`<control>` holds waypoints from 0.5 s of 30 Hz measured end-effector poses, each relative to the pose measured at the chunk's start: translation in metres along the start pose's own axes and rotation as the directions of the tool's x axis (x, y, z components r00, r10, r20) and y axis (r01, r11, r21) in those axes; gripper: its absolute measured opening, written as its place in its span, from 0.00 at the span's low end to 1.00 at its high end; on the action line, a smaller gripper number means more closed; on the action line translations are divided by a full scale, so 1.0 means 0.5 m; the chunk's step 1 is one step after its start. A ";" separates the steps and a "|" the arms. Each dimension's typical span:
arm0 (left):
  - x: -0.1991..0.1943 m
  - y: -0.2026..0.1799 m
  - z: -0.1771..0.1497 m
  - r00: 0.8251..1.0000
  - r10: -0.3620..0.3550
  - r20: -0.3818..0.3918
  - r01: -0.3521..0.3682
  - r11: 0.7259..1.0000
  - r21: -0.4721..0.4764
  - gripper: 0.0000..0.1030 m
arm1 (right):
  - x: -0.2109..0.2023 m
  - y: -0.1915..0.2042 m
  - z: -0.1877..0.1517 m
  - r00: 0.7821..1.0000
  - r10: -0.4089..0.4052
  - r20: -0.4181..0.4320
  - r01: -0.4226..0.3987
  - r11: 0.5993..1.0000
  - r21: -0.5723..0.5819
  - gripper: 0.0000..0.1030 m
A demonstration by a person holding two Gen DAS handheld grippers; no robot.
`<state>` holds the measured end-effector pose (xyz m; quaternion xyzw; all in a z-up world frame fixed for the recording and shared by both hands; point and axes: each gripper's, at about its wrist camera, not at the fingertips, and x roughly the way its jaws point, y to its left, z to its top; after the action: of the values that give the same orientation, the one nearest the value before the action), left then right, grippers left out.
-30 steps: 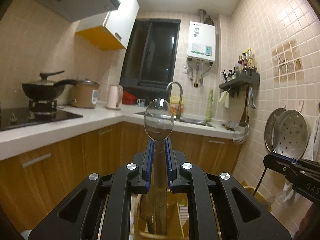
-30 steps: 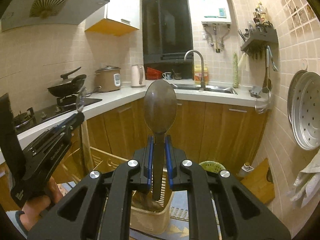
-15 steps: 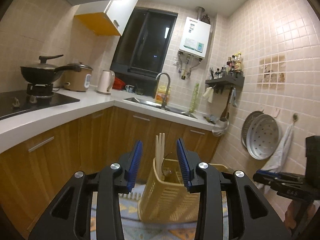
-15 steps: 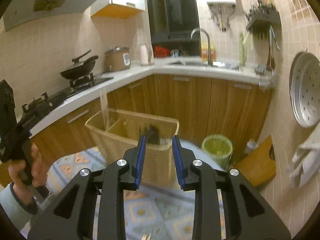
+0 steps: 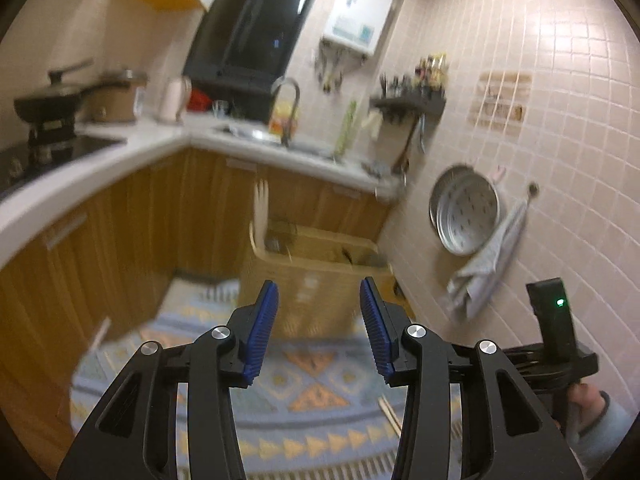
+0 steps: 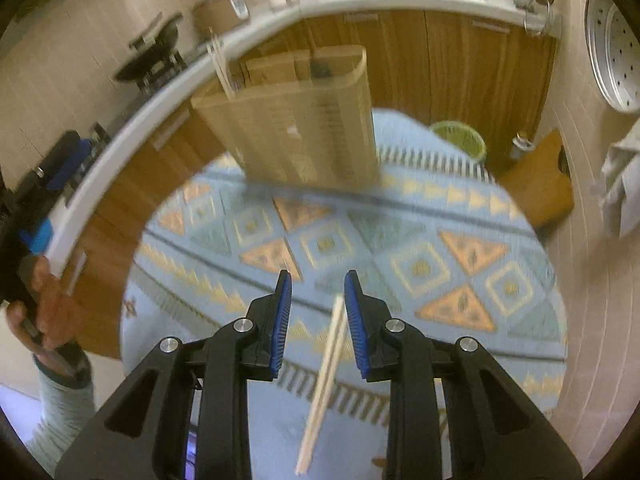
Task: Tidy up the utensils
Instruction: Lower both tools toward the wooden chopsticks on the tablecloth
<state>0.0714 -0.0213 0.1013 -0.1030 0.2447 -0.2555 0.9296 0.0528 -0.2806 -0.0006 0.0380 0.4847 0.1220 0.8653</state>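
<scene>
A beige utensil basket (image 5: 316,280) stands on a patterned rug (image 5: 312,396); it also shows in the right wrist view (image 6: 296,128). Pale chopsticks (image 5: 261,208) stick up from its left compartment, and dark utensils lie inside. My left gripper (image 5: 319,328) is open and empty, in front of the basket. My right gripper (image 6: 318,316) is open above a pair of wooden chopsticks (image 6: 324,384) lying on the rug (image 6: 400,248), with their tip between the jaws. More chopsticks (image 5: 390,412) lie on the rug in the left wrist view.
Wooden cabinets (image 5: 120,220) under a white counter (image 5: 80,172) wrap the left and back. A green bin (image 6: 460,138) and wooden board (image 6: 540,180) stand near the right tiled wall. A steamer tray (image 5: 466,216) and towel (image 5: 486,264) hang there.
Both spoons left the grippers and went into the basket. Both grippers opened, pulled back and tilted down; the right one now looks at the chopsticks on the rug.
</scene>
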 end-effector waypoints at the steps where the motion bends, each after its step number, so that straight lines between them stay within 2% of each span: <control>1: 0.005 0.001 -0.009 0.999 -0.010 -0.031 0.010 1.000 -0.011 0.40 | 0.014 0.007 -0.012 0.999 -0.009 -0.034 0.008 1.000 -0.028 0.24; 4: 0.022 0.003 -0.037 0.994 -0.019 -0.111 0.015 0.999 -0.035 0.40 | 0.042 0.029 -0.046 0.995 -0.036 -0.094 0.027 0.996 -0.088 0.24; 10: 0.048 -0.013 -0.080 0.976 -0.029 -0.217 0.024 0.999 -0.027 0.40 | 0.067 0.036 -0.088 0.985 -0.015 -0.171 -0.002 0.995 -0.098 0.25; 13: 0.059 -0.030 -0.100 0.960 -0.052 -0.274 0.048 0.999 -0.019 0.46 | 0.065 0.026 -0.097 0.987 -0.020 -0.161 0.006 0.997 -0.082 0.43; 14: 0.062 -0.037 -0.105 0.957 -0.054 -0.285 0.054 0.999 -0.010 0.47 | 0.064 0.024 -0.099 0.988 -0.018 -0.155 0.006 0.997 -0.079 0.47; 15: 0.062 -0.043 -0.108 0.955 -0.055 -0.291 0.057 0.998 -0.002 0.47 | 0.064 0.025 -0.099 0.988 -0.023 -0.151 0.011 0.997 -0.080 0.47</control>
<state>0.0582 -0.0593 0.0491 -0.0685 0.3748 -0.2949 0.8763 0.0246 -0.2633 -0.0513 -0.0099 0.5442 0.1362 0.8277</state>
